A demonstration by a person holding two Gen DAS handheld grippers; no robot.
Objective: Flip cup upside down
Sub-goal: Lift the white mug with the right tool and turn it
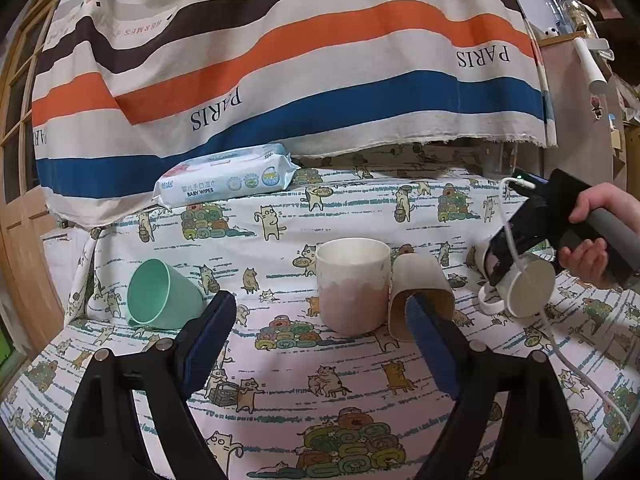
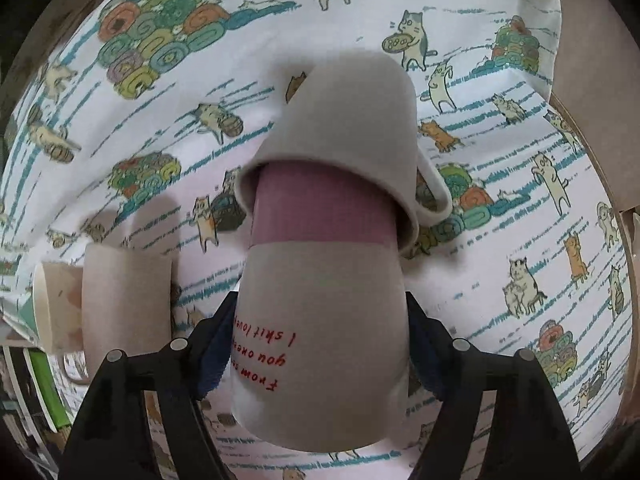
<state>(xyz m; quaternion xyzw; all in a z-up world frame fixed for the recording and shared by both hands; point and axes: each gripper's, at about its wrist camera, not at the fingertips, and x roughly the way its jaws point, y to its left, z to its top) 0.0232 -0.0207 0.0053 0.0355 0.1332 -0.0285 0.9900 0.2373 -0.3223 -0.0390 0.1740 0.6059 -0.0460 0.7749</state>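
My right gripper (image 2: 320,340) is shut on a white mug (image 2: 320,344) with a pink band and red lettering, held tilted above the table, its mouth pushed into a second white handled mug (image 2: 352,120). In the left wrist view that mug (image 1: 528,288) shows bottom-first under the right gripper (image 1: 516,256) at the right. My left gripper (image 1: 320,320) is open and empty, low over the cat-print cloth (image 1: 280,400). Ahead of it stand a white and pink cup (image 1: 352,284), upright, and a beige cup (image 1: 420,280) mouth down. A green cup (image 1: 164,294) lies tipped at the left.
A pack of baby wipes (image 1: 228,176) lies at the back of the table under a hanging striped cloth (image 1: 280,60). A white cable (image 1: 568,360) trails from the right gripper across the table. The beige cup also shows in the right wrist view (image 2: 124,300).
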